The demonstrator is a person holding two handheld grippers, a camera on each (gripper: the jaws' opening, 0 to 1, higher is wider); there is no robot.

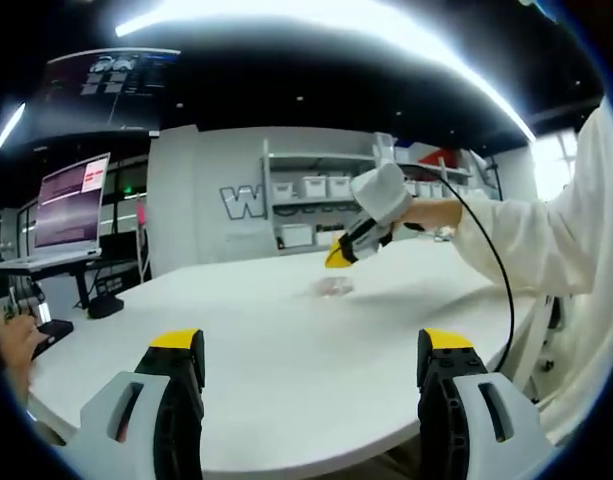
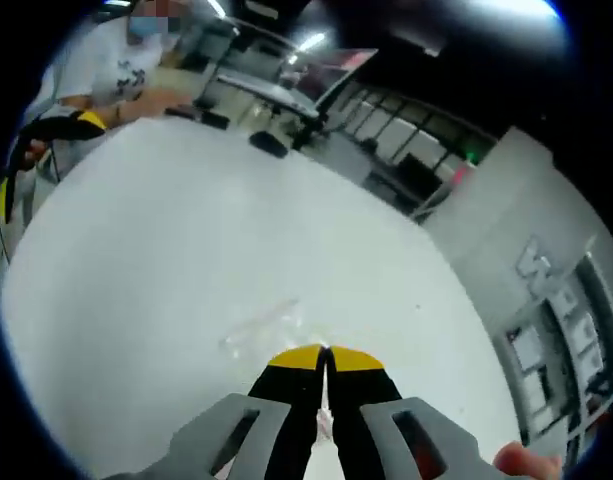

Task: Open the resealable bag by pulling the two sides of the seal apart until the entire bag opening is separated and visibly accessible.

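In the left gripper view, the left gripper (image 1: 311, 375) at the bottom holds its jaws wide apart and empty, well short of the clear resealable bag (image 1: 334, 287) lying flat mid-frame on the white desk (image 1: 286, 400), its contents indiscernible. In the right gripper view, the right gripper (image 2: 324, 357) has its jaws pressed together just below the bag (image 2: 261, 328), gripping nothing I can make out; with one side unheld, a pull would likely just drag the bag.

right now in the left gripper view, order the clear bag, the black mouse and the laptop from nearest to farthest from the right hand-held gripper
1. clear bag, on the table just below the right hand-held gripper.
2. black mouse, far across at the table's left edge.
3. laptop, raised on a stand beyond the mouse, farther left.
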